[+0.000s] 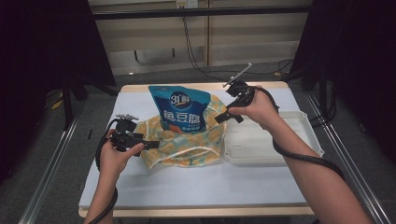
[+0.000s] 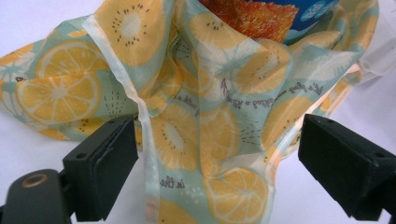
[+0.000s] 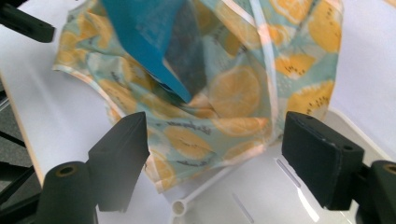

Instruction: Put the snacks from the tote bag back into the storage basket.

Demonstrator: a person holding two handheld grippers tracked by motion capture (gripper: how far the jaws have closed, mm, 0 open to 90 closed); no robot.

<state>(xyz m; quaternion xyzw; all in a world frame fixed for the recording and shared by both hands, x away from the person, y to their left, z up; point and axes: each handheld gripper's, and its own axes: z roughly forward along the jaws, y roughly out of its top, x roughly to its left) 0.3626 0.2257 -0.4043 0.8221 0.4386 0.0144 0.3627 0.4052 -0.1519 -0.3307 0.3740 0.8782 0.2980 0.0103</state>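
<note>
- The left gripper [image 2: 212, 175] has its fingers [image 2: 105, 163] spread wide; in the left gripper view the lemon-print bag [image 2: 205, 107] lies between and beyond them, and neither pad presses on the cloth.
- The right gripper [image 3: 212, 158] also stands with fingers [image 3: 317, 156] parted, held above the bag's right edge, with nothing pinched.
- In the high view the left gripper [image 1: 152, 144] points at the bag's left side, low over the table [image 1: 187, 186]; the right gripper [image 1: 223, 116] hangs higher, near the bag's upper right.
- The bag [image 1: 187, 144] lies crumpled at the middle of the white table, its mouth open upward.
- A blue snack pouch [image 1: 180, 109] stands in the bag, its upper part sticking out; its base is hidden by the cloth.
- A white tray [image 1: 280, 140] sits just to the right of the bag; the cloth seems to touch or overlap its near-left corner [image 3: 180, 205], though the blur makes that hard to confirm.
</note>
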